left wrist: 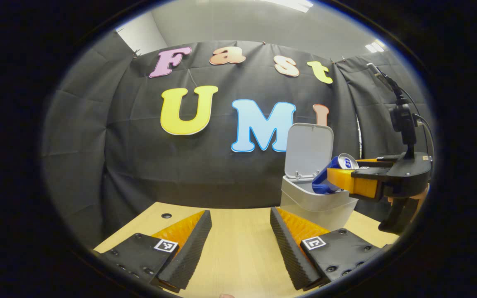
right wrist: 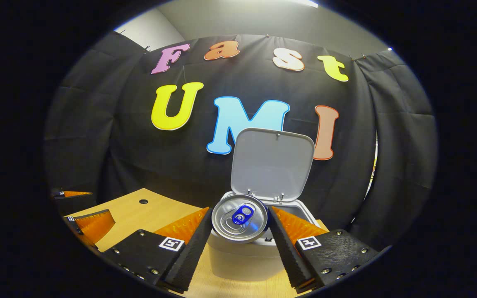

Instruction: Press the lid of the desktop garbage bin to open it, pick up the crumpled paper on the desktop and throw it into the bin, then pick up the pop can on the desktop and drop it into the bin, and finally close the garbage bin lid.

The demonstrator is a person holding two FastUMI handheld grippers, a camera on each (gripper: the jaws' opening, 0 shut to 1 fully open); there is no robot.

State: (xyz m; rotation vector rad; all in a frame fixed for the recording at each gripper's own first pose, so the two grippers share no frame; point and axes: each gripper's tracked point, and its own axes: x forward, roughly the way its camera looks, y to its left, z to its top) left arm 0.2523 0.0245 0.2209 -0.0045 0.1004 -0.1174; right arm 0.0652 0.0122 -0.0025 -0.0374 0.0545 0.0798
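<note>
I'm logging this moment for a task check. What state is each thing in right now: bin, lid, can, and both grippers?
garbage bin: open, standing on the desk.
lid: swung up, upright behind the opening.
pop can: gripped on its sides, tilted over the bin's opening, not yet dropped.
right gripper: shut on the pop can.
left gripper: open, holding nothing, above the desk.
</note>
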